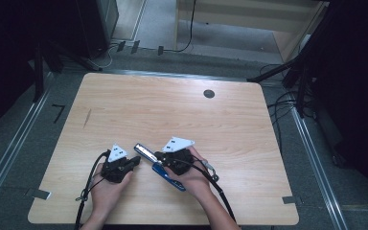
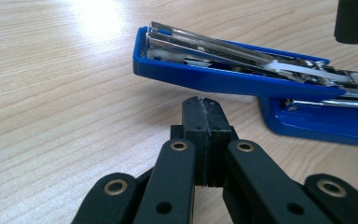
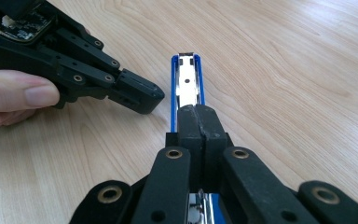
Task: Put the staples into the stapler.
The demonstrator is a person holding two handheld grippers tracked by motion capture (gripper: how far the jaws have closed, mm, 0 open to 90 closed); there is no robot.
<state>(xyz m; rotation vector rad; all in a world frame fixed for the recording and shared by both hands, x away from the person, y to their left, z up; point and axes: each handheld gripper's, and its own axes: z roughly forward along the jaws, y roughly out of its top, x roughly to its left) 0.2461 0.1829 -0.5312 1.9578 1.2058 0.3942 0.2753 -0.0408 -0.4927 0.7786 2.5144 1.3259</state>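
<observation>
A blue stapler (image 1: 168,178) lies near the table's front edge, swung open, with its metal magazine (image 1: 146,152) raised toward the left. In the left gripper view my left gripper (image 2: 200,105) is shut with nothing between its jaws, its tip just under the stapler's lifted blue arm (image 2: 223,79). My right gripper (image 3: 196,112) is shut too, its jaws lying right over the stapler's metal channel (image 3: 186,74); I see nothing pinched between them. The left gripper (image 3: 151,100) points in from the left, close beside the stapler. Both grippers (image 1: 136,161) (image 1: 157,155) meet at the stapler.
The wooden table (image 1: 172,110) has a round dark grommet (image 1: 209,93) at its back right. A person's hands hold both grippers, with fingers (image 3: 23,95) on the left one. Cables (image 1: 215,184) trail back toward the front edge.
</observation>
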